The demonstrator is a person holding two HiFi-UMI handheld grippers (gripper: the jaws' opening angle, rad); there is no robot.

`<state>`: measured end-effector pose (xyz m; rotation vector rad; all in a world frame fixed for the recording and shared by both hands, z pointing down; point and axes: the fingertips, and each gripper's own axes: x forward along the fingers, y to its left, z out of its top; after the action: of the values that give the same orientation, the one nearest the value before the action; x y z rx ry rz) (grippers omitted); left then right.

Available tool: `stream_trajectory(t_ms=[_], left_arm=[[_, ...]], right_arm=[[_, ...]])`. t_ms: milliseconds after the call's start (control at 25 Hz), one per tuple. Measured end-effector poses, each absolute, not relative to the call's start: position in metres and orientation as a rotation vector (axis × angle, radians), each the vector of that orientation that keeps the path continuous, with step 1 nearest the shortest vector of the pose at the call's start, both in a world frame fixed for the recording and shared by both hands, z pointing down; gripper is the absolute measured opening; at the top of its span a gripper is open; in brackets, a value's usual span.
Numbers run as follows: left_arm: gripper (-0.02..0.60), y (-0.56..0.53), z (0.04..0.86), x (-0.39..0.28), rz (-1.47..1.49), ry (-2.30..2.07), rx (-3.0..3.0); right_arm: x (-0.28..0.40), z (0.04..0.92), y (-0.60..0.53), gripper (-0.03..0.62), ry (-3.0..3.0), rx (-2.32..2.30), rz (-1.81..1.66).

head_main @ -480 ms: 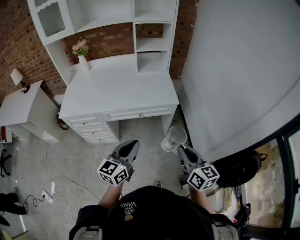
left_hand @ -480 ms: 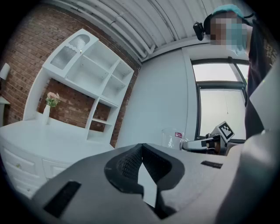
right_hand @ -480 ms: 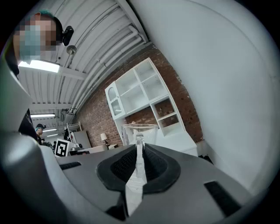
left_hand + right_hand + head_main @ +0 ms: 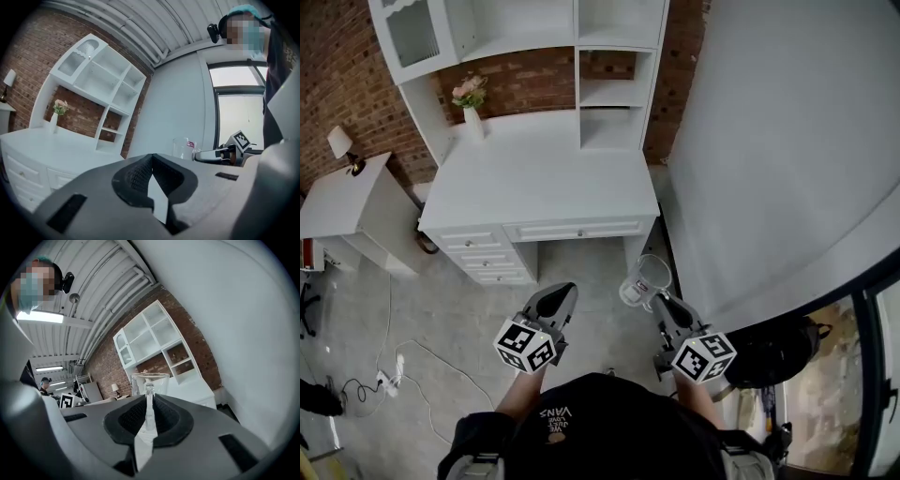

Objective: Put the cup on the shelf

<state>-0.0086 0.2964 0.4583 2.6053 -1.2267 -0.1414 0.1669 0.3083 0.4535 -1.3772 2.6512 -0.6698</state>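
My right gripper (image 4: 662,298) is shut on the handle of a clear glass cup (image 4: 643,279), held in the air over the floor in front of the desk's right end. The right gripper view has the cup (image 4: 150,383) upright just past the jaws, its handle pinched between them. My left gripper (image 4: 559,296) is shut and holds nothing, level with the right one. From the left gripper view the cup (image 4: 183,148) shows at the right with the right gripper (image 4: 206,155) behind it. The white shelf unit (image 4: 607,92) stands on the desk against the brick wall.
A white desk (image 4: 539,178) with drawers lies ahead, a vase of pink flowers (image 4: 472,105) at its back left. A large pale wall panel (image 4: 787,150) rises on the right. A small white side table (image 4: 347,211) with a lamp stands at the left. Cables (image 4: 394,370) lie on the floor.
The cup and right gripper have shifted slightly forward toward the desk. The left gripper has hardly moved.
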Motion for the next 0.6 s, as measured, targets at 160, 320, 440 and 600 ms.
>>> stream_trajectory(t_ms=[160, 320, 440, 600], left_arm=[[0.008, 0.295, 0.463, -0.002, -0.157, -1.274, 2.576], [0.008, 0.290, 0.471, 0.009, -0.165, -1.315, 2.550], [0.008, 0.288, 0.477, 0.019, -0.165, -1.321, 2.537], [0.008, 0.283, 0.485, 0.018, -0.132, -1.312, 2.526]], right_arm=[[0.172, 0.455, 0.300, 0.028, 2.691, -1.335, -0.672], [0.180, 0.461, 0.291, 0.028, 2.746, -1.286, -0.678], [0.186, 0.466, 0.282, 0.028, 2.763, -1.268, -0.681], [0.184, 0.474, 0.273, 0.028, 2.754, -1.257, -0.721]])
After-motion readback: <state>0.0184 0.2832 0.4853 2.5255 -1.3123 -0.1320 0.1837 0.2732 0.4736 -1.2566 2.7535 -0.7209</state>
